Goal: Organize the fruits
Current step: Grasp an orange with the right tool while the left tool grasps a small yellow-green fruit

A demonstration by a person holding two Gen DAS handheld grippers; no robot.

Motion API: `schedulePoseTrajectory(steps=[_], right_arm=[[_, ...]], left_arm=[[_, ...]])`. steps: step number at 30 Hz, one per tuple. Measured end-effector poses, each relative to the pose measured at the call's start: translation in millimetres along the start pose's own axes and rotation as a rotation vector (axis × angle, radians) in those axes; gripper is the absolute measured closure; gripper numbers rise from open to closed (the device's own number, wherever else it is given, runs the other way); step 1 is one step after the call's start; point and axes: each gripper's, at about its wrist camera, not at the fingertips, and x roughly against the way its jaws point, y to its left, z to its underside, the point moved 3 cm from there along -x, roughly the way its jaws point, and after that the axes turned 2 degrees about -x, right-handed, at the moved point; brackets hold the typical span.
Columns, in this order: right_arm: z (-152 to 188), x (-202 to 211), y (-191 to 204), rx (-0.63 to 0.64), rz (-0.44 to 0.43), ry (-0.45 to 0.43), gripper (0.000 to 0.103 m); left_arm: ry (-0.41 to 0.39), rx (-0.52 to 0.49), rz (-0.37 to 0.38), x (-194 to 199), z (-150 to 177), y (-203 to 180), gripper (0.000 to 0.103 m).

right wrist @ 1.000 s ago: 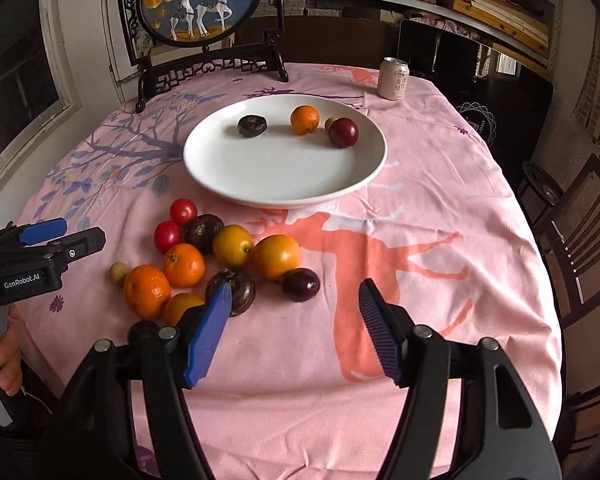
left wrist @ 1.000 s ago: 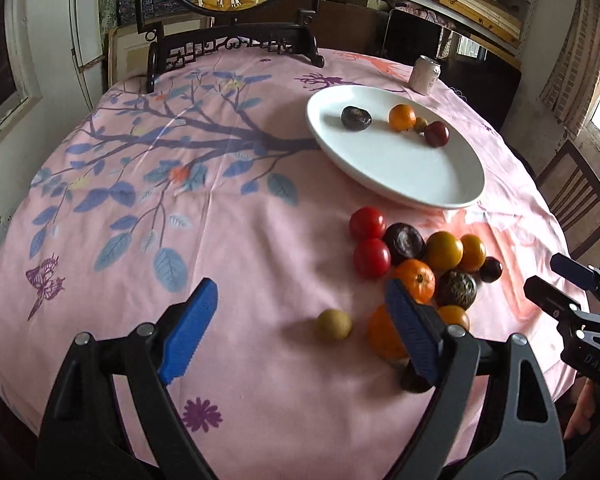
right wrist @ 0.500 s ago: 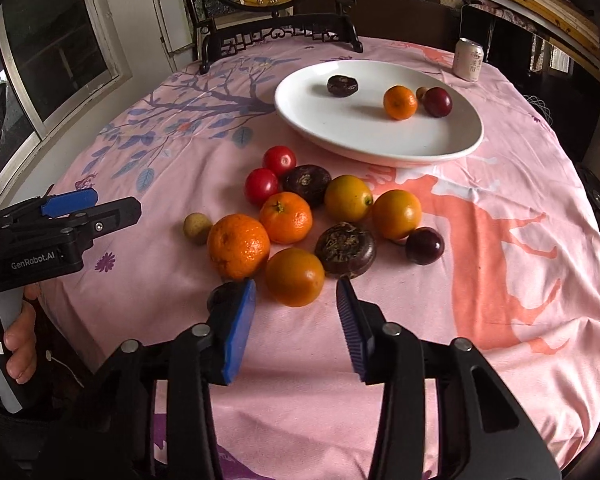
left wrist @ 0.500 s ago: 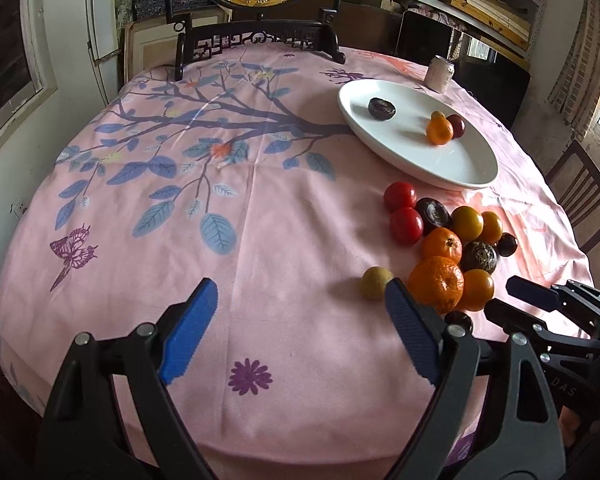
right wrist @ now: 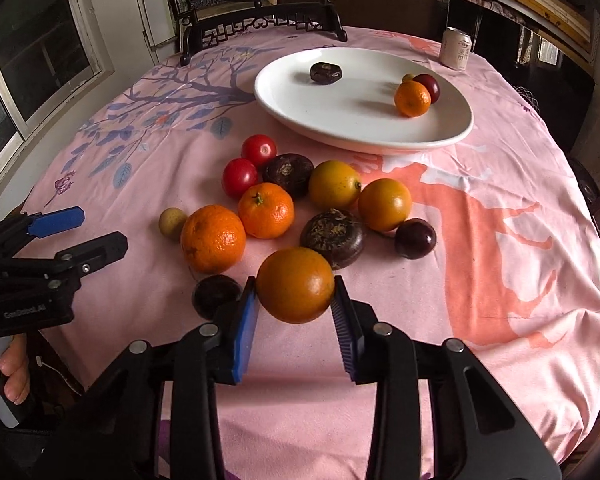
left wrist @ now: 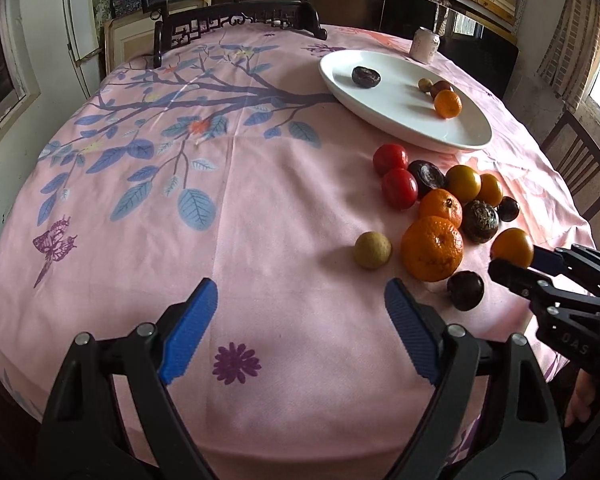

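Orange (right wrist: 295,285) gripped by right gripper (right wrist: 295,312) at the near edge of the fruit pile; left gripper (left wrist: 300,328) idle, jaws wide open on nothing.

Left to right: the left gripper is seen above bare pink tabletop (left wrist: 260,240), clear of the fruit. The orange is held between the right jaws at its widest girth, the blue pads bearing on opposite sides; whether it is lifted or resting on the cloth cannot be told. It is judged light, firm and round, with a smooth, slightly glossy skin that may slip or roll under a loose grip; hold across the middle is judged correct, moderate pressure advised against bruising. Colour is deep orange, unblemished. The plate (right wrist: 452,136) lies beyond the pile, four fruits already on it.
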Motion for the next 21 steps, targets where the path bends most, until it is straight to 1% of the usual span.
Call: schedulePoseTrajectory(steps=[2,4,6,9,11,12,13,14,16,21], right_arm=[[5,5,-6,-0.017,-0.001,-0.001,0.066],[9,8,-11,-0.032,-0.009,-0.002,0.066],[11,11,-16,-0.048,-0.019,-0.005,0.066],[12,13,-22,-0.071,-0.022,-0.010,0.066],[13,15,-24,-0.080,-0.027,-0.013,0.066],[14,15,-25,-0.084,-0.030,-0.013,0.066],[14,16,-26,-0.086,-0.032,-0.014,0.066],[14,16,-26,-0.087,-0.034,-0.014,0.066],[13,17,-26,-0.088,-0.041,-0.016,0.066],[12,20,-23,-0.081,-0.047,-0.027,0.066]], left_arm=[[0.030,0.002,0.032,-12,-1,-5,0.017],[0.041,-0.002,0.045,-23,-3,-12,0.018],[0.033,-0.016,0.015,-29,-6,-19,0.020],[0.020,-0.012,0.007,-34,-12,-24,0.032],[0.014,-0.018,0.021,-35,-16,-27,0.051],[0.014,-0.024,0.037,-35,-17,-30,0.057],[0.015,-0.033,0.059,-34,-18,-35,0.075],[0.022,-0.039,0.077,-35,-17,-39,0.077],[0.015,-0.051,0.058,-34,-17,-43,0.077],[0.003,-0.030,0.081,-26,-16,-41,0.078]])
